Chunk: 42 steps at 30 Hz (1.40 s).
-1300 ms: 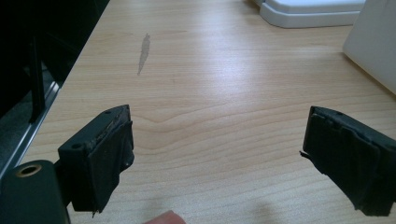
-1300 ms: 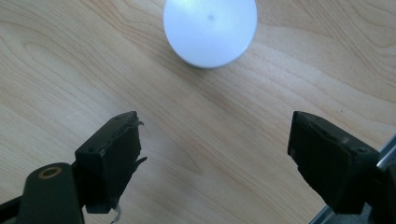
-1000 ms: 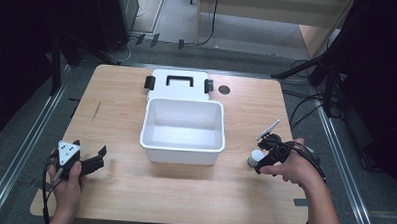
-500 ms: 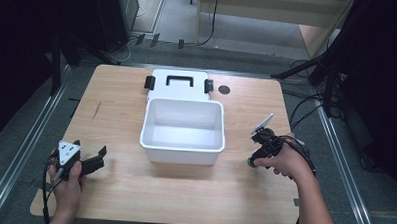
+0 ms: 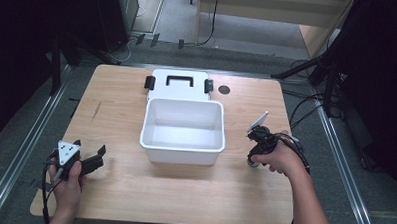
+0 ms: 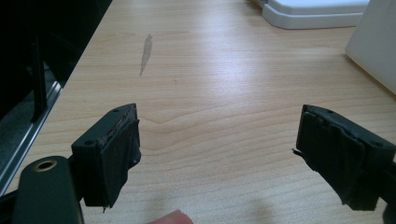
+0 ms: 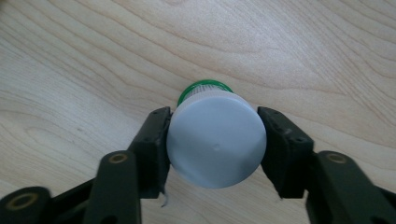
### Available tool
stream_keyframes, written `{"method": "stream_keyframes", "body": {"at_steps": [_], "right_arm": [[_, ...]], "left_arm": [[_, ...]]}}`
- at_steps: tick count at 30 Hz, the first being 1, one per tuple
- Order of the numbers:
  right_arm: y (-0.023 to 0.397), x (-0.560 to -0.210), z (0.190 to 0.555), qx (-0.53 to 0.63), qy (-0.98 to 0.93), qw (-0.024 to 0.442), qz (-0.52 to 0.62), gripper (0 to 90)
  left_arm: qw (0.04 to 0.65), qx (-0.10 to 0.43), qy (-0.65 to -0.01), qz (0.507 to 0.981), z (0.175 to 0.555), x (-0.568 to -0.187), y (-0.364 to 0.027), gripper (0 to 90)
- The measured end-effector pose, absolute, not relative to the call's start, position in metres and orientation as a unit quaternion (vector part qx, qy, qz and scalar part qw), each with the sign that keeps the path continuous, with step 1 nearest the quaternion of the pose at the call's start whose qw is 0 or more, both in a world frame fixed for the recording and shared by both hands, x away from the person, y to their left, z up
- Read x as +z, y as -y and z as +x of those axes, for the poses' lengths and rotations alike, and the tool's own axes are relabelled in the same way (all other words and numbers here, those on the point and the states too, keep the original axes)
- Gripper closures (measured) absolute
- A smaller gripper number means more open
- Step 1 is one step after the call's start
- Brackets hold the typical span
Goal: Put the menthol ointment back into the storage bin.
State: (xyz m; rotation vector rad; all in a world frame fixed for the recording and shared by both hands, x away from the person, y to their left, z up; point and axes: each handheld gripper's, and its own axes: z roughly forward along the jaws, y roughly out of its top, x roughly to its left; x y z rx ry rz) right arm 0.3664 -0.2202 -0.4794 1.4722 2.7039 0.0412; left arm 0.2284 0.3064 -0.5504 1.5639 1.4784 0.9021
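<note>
- My right gripper [image 7: 214, 140] is pointing down at the table [image 5: 136, 105] and its jaws have just been closing; both pads now press the sides of a bottle [image 7: 215, 140], seen end-on, pale round face toward me and a green band beyond it.
- From the high view the bottle [image 5: 254, 163] sits at the right of the table, under my right hand [image 5: 275, 155], near the front-right corner of the tub [image 5: 158, 140].
- The right gripper [image 5: 255, 159] shows there under the hand, grey plate tilted up behind it.
- Bare wood all around the bottle; nothing crowds the jaws on either side.
- The white tub stands mid-table, open and empty as far as I can see, between my two hands.
- Its lid [image 5: 179, 91], with a black handle and two black latches, lies just behind the tub, touching or nearly so.
- A small dark disc [image 5: 224, 89] lies right of the lid.
- My left gripper [image 6: 217, 154] is spread wide over bare wood, nothing between the pads; the tub wall [image 6: 373, 51] shows at the right edge.
- In the high view the left gripper [image 5: 97, 158] rests at the front-left corner, well apart from the tub.
</note>
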Motion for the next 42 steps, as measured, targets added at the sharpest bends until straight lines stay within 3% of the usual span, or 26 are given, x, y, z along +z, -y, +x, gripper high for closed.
{"method": "stream_keyframes", "body": {"at_steps": [13,42], "right_arm": [[0.218,-0.472,0.365,0.018,-0.89,0.029,0.455,51.5],[0.198,-0.421,0.377,0.031,-0.904,0.018,0.426,51.6]], "left_arm": [[0.393,0.356,-0.581,0.617,0.228,-0.55,-0.306,14.5],[0.397,0.362,-0.581,0.612,0.227,-0.55,-0.305,13.2]]}}
